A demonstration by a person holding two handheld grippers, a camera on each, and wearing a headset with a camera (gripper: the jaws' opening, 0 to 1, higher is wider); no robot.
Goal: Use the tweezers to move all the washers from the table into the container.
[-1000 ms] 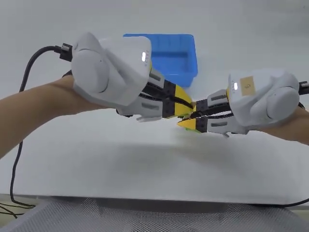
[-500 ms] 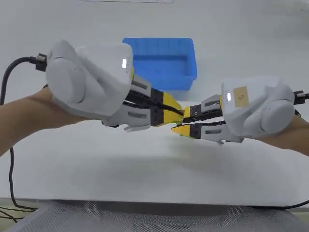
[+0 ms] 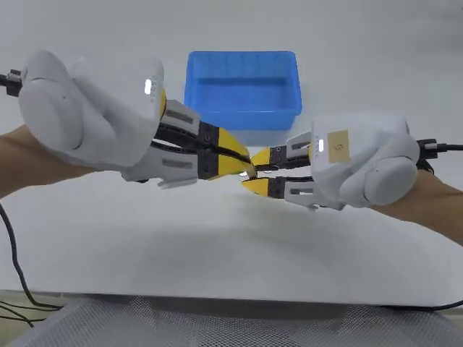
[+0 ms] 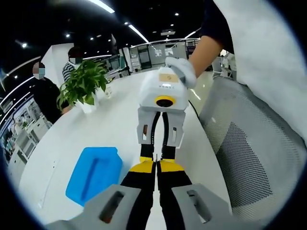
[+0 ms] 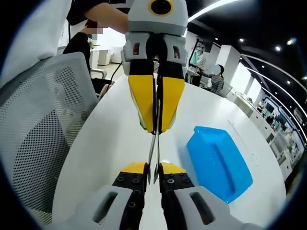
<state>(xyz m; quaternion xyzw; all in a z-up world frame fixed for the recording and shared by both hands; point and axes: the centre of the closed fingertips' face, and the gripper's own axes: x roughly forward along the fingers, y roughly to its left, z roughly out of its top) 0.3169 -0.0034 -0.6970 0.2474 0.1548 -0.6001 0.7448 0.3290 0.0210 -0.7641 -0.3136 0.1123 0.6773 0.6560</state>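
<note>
Grippers meet tip to tip above the white table (image 3: 217, 246) in the head view: left gripper (image 3: 246, 165) coming in from the left, right gripper (image 3: 257, 172) from the right, each held in a bare hand.

Tweezers (image 5: 153, 153): thin metal pair, seen best in the right gripper view. Their upper part sits between the long yellow fingers of the left gripper (image 5: 155, 129), which are pressed together on them. The points run down into the narrow gap between the fingers of the right gripper (image 5: 153, 172). Those fingers stand close on either side of the points; whether they press on the metal cannot be told.

Left gripper view: own fingers (image 4: 142, 166) near together and yellow-tipped, with the right gripper (image 4: 157, 152) facing straight in, nose to nose.

Container (image 3: 242, 116): blue rectangular tub, open side up, on the table just beyond the two grippers and apart from both. It lies low left in the left gripper view (image 4: 112, 167) and to the right in the right gripper view (image 5: 218, 163).

Surroundings: grey mesh chair (image 4: 249, 163) at the table edge, potted green plant (image 4: 84, 84) on the far end of the table, black cable (image 3: 14, 253) trailing off the table's near left edge.
</note>
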